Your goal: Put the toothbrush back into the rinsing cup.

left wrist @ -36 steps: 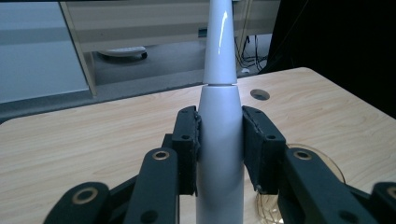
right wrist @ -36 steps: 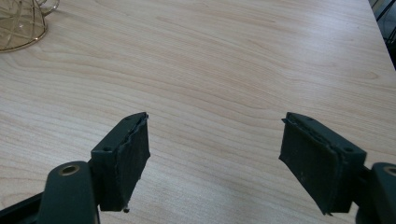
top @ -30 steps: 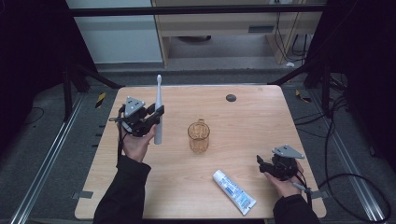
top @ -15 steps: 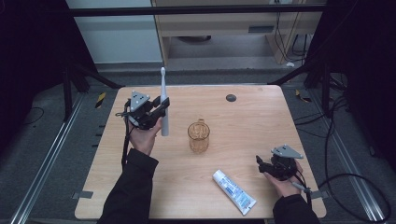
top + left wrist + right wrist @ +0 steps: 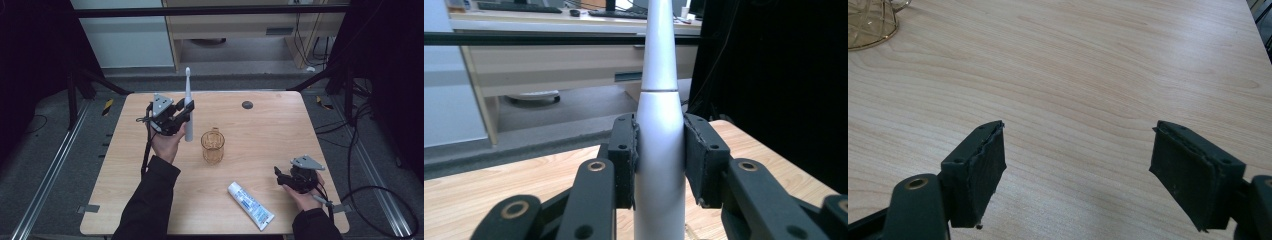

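Holding: my left gripper (image 5: 659, 165) is clamped on the white electric toothbrush (image 5: 188, 107), pads pressed on both sides of its handle, jaws about half closed around it.
Toothbrush pose: upright, brush head up and past the far table edge in the high view, base hanging below my jaws, clear of the wooden table (image 5: 270, 130).
Beside my left gripper: the amber glass cup (image 5: 212, 147) stands just to the right of it and a little nearer to me, open side up, apart from the toothbrush.
My right gripper (image 5: 1078, 165): jaws wide apart with nothing between them, resting low over bare table near the right front corner.
Near my right gripper: the toothpaste tube (image 5: 251, 205) lies flat, just to its left.
Step, as I judge it: carrying the toothbrush toward the cup.
Next move calls for: bringing the base over the cup's mouth, keeping it upright, lowering, then loosening the jaws.
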